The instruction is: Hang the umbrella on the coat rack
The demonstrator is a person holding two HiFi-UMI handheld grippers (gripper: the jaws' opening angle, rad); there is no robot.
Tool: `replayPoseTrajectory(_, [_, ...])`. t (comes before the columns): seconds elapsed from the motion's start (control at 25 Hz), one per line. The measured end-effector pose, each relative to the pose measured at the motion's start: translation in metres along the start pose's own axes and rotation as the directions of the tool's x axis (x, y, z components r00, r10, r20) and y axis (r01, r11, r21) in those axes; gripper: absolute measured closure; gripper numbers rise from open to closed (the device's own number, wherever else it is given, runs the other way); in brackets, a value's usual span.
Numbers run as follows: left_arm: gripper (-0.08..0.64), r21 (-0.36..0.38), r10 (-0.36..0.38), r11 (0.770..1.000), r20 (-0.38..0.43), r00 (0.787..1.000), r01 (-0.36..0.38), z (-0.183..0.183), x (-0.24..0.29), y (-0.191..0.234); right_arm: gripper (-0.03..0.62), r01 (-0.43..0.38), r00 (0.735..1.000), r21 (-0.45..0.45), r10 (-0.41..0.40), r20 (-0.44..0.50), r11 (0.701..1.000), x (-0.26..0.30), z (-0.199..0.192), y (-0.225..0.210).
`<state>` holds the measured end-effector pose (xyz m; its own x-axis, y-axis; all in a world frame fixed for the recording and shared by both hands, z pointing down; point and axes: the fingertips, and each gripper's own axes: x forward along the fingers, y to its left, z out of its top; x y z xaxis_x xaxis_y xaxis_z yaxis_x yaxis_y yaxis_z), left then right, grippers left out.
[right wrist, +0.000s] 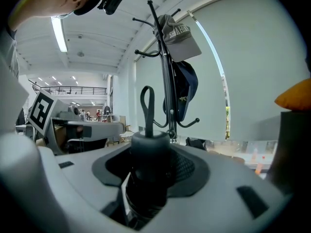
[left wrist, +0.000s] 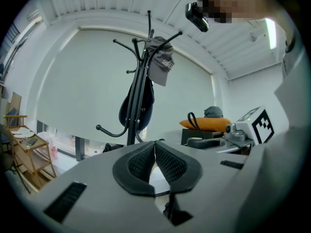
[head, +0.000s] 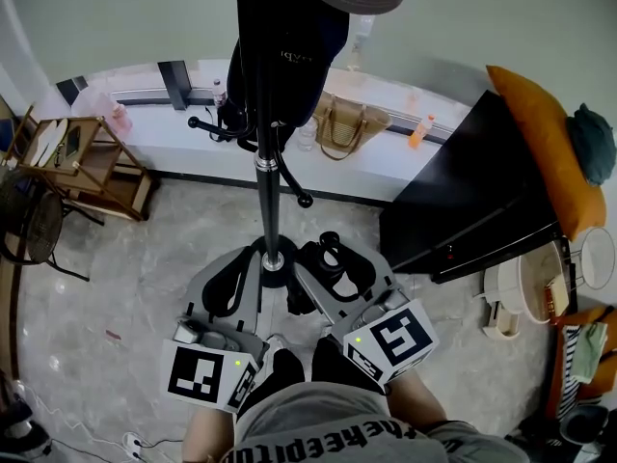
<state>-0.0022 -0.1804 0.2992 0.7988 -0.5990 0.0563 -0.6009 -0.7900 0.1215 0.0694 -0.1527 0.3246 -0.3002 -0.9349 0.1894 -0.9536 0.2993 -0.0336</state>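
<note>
Two grippers are held before the rack (head: 267, 162): left gripper (left wrist: 155, 161), jaws pressed together, nothing held; right gripper (head: 328, 258), jaws clamped on the umbrella (right wrist: 148, 154) handle, strap (right wrist: 147, 106) upright. Step judged: approach to rack. Next, the strap is to be lifted and looped over a free hook (head: 305, 201)

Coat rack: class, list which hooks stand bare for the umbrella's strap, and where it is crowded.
Bare: the two upper hooks opposite the cap, and the low hook beneath the dark bag. Crowded: the top and the side of the pole where cap and bag hang. The right claw grips the umbrella.
</note>
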Motion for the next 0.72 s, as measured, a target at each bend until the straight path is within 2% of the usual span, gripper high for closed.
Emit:
replayPoseTrajectory(0.4, [0.543,-0.015,0.098,0.995,-0.007,0.995,-0.098,-0.003,0.005,0.005,0.382,-0.092,0.995,-0.007,0.091,-0.048,0.996,0.017,-0.014,-0.007])
replayPoseTrajectory(0.72, [0.543,-0.032,0.202,0.979,-0.001,0.979,-0.202,-0.006,0.009,0.004,0.383,-0.175,0.981,-0.019,0.173,-0.089,0.984,0.028,-0.026,-0.017])
